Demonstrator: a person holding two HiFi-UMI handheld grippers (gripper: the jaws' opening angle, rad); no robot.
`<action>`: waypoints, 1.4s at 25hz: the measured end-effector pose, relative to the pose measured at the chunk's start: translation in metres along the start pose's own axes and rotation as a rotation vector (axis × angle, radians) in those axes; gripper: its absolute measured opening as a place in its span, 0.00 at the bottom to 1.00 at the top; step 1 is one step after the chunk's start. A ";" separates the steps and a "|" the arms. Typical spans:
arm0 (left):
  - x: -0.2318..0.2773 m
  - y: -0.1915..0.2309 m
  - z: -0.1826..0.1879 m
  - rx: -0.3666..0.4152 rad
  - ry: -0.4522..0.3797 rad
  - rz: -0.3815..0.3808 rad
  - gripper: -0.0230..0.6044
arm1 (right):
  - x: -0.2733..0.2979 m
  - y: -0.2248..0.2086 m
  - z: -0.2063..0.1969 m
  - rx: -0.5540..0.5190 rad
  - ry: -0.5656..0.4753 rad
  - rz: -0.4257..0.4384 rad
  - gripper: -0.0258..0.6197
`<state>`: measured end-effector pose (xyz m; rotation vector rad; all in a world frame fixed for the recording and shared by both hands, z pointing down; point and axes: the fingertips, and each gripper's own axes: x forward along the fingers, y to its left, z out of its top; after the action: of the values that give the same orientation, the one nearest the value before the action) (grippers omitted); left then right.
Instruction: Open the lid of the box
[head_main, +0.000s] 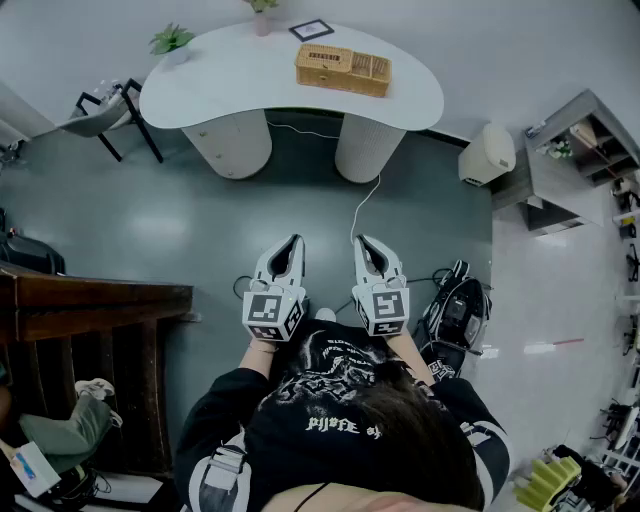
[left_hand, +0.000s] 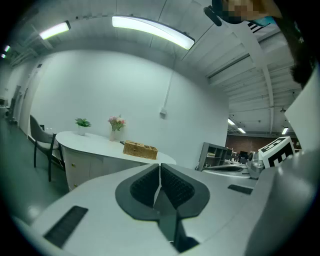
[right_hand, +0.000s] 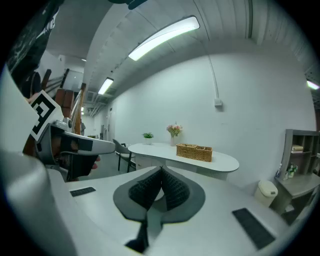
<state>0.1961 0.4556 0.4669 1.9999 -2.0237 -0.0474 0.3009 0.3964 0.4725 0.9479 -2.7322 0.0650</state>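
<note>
A woven wicker box (head_main: 343, 69) with its lid down rests on the white oval table (head_main: 230, 80) at the far side of the room; it also shows small in the left gripper view as the box (left_hand: 140, 149) and in the right gripper view as the box (right_hand: 194, 152). Both grippers are held side by side in front of the person's chest, well short of the table. My left gripper (head_main: 296, 241) is shut with nothing between its pads. My right gripper (head_main: 360, 241) is shut too and holds nothing.
A potted plant (head_main: 172, 41), a flower vase (head_main: 262, 12) and a small framed marker (head_main: 311, 29) sit on the table. A black chair (head_main: 112, 110) stands at its left, a bin (head_main: 487, 154) and shelf unit (head_main: 585, 150) at the right, a dark wooden bench (head_main: 90, 310) at near left.
</note>
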 end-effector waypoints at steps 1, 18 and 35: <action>0.003 0.004 0.002 -0.002 -0.001 0.004 0.09 | 0.004 -0.001 -0.004 0.000 0.008 0.005 0.08; 0.072 0.082 0.024 0.011 0.024 -0.059 0.09 | 0.084 -0.023 0.002 0.121 0.006 -0.098 0.08; 0.127 0.135 0.042 0.048 0.048 -0.139 0.09 | 0.150 -0.018 0.004 0.126 0.044 -0.159 0.08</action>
<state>0.0562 0.3278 0.4805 2.1476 -1.8716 0.0197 0.1977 0.2908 0.5051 1.1808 -2.6283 0.2284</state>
